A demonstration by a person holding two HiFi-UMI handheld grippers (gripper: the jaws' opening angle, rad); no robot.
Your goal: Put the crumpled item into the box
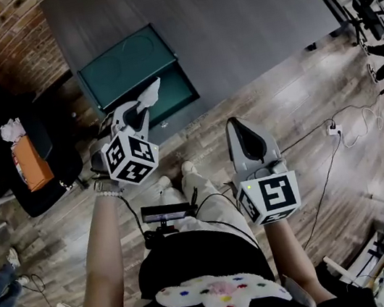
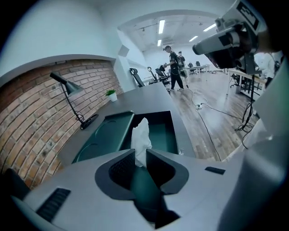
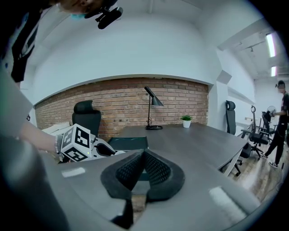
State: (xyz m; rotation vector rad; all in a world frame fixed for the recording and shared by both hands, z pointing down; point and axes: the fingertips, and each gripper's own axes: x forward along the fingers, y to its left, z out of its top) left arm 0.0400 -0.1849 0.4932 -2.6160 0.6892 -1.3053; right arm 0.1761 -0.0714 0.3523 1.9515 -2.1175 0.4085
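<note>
A crumpled white tissue [image 1: 149, 90] [image 2: 142, 139] is being pinched between the fingers of the left gripper [image 1: 140, 110] [image 2: 140, 158] and is being held over the near part of the open green box [image 1: 186, 95] [image 2: 165, 131] on the dark table [image 1: 241, 15]. The right gripper [image 1: 243, 132] [image 3: 143, 155] is being held apart above the floor [image 1: 344, 181], with its fingers being pressed together on nothing

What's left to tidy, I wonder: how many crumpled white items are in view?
2. One crumpled item sits in the left gripper over the green box; a white wad lies atop the orange bin at head view's left. More may be hidden.
</note>
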